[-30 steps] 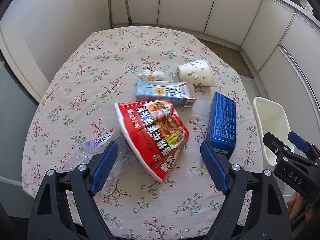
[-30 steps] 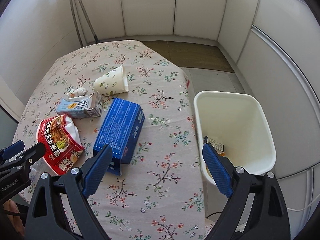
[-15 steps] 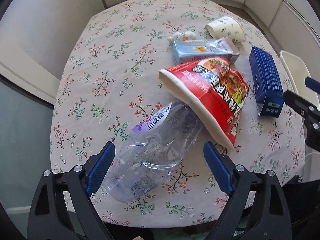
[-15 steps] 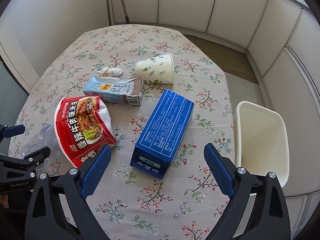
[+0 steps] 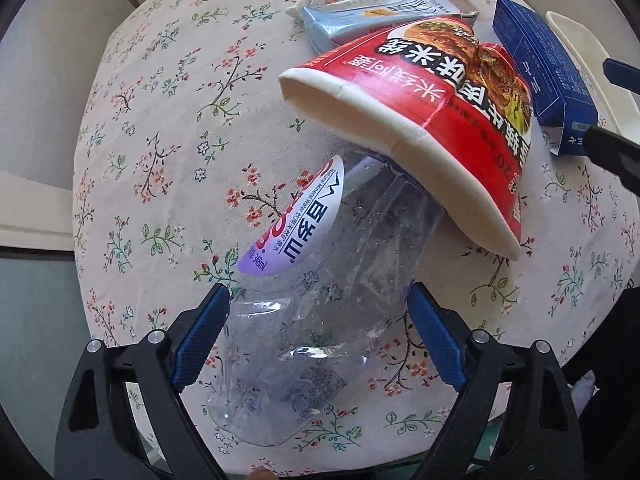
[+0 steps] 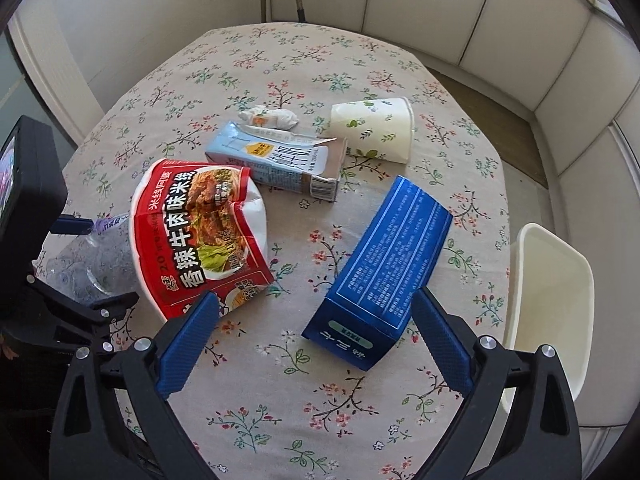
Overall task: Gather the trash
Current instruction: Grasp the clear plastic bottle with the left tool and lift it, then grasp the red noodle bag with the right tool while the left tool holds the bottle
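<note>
A crushed clear plastic bottle (image 5: 320, 320) lies near the table's front edge, its far end tucked under a squashed red noodle cup (image 5: 420, 120). My left gripper (image 5: 316, 294) points straight down over the bottle and is open, one finger on each side, with no pad pressing on it. In the right wrist view the blue box (image 6: 388, 264) lies at an angle. Its near end shows between the fingers of my right gripper (image 6: 315, 298), whose jaws are opening and touch nothing. The noodle cup (image 6: 200, 232) and bottle (image 6: 92, 264) lie to the left.
A light-blue milk carton (image 6: 276, 160), a tipped paper cup (image 6: 372, 128) and a crumpled wrapper (image 6: 268, 118) lie farther back on the flowered tablecloth (image 6: 320, 400). A white bin (image 6: 548, 288) stands beside the table's right edge. White cabinet walls surround the table.
The left gripper came down and rolled over the bottle, which now fills the space between its fingers. The right gripper swung left from the bin towards the blue box.
</note>
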`<state>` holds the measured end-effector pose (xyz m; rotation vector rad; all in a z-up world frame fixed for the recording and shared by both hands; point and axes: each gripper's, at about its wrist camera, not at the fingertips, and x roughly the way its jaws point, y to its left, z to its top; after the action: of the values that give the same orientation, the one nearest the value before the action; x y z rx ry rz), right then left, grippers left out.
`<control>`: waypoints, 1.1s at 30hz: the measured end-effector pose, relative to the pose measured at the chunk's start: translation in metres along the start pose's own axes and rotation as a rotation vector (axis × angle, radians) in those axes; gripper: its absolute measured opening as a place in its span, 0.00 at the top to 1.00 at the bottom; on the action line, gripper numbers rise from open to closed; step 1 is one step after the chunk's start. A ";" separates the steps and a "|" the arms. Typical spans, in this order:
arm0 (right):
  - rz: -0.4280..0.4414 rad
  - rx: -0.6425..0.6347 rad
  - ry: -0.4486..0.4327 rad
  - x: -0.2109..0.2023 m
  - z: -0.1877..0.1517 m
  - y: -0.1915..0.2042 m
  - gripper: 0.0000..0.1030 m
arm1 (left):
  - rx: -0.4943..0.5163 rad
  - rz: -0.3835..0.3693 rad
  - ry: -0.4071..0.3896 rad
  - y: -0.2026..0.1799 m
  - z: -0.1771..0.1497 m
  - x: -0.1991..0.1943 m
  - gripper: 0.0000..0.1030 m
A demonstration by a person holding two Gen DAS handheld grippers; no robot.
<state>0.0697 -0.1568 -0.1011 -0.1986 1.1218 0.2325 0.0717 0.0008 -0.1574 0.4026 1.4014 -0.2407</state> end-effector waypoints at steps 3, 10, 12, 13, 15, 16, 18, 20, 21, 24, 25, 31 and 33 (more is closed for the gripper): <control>0.034 -0.036 0.014 0.008 0.005 0.010 0.09 | -0.011 0.012 -0.017 0.005 -0.004 -0.003 0.18; 0.129 -0.046 0.037 0.021 0.019 0.024 0.08 | -0.160 -0.066 -0.069 0.038 -0.013 -0.019 0.20; 0.167 -0.029 0.049 0.025 0.023 0.028 0.08 | -0.208 -0.089 -0.088 0.050 -0.013 -0.025 0.20; 0.181 -0.023 0.053 0.027 0.025 0.031 0.08 | -0.234 -0.091 -0.095 0.057 -0.013 -0.027 0.20; 0.204 -0.016 0.061 0.029 0.027 0.035 0.08 | -0.285 -0.096 -0.113 0.069 -0.014 -0.032 0.20; 0.216 -0.013 0.065 0.031 0.028 0.038 0.08 | -0.309 -0.105 -0.119 0.076 -0.014 -0.034 0.20; 0.241 0.000 0.079 0.035 0.029 0.043 0.08 | -0.349 -0.118 -0.130 0.084 -0.011 -0.038 0.20; 0.244 0.020 0.092 0.040 0.031 0.047 0.08 | -0.388 -0.126 -0.141 0.084 -0.010 -0.042 0.20; 0.245 0.032 0.099 0.043 0.032 0.048 0.08 | -0.406 -0.131 -0.145 0.087 -0.010 -0.043 0.20; 0.262 0.070 0.124 0.051 0.035 0.052 0.08 | -0.482 -0.161 -0.145 0.098 -0.016 -0.045 0.20; 0.263 0.073 0.127 0.053 0.037 0.055 0.08 | -0.508 -0.178 -0.146 0.102 -0.017 -0.045 0.20; 0.269 0.123 0.148 0.068 0.045 0.061 0.08 | -0.626 -0.282 -0.175 0.122 -0.026 -0.052 0.20; 0.295 0.150 0.160 0.073 0.047 0.059 0.08 | -0.645 -0.299 -0.180 0.126 -0.028 -0.054 0.20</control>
<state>0.1240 -0.0812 -0.1497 0.0845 1.3215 0.3978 0.0876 0.1229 -0.0911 -0.3551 1.2771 -0.0542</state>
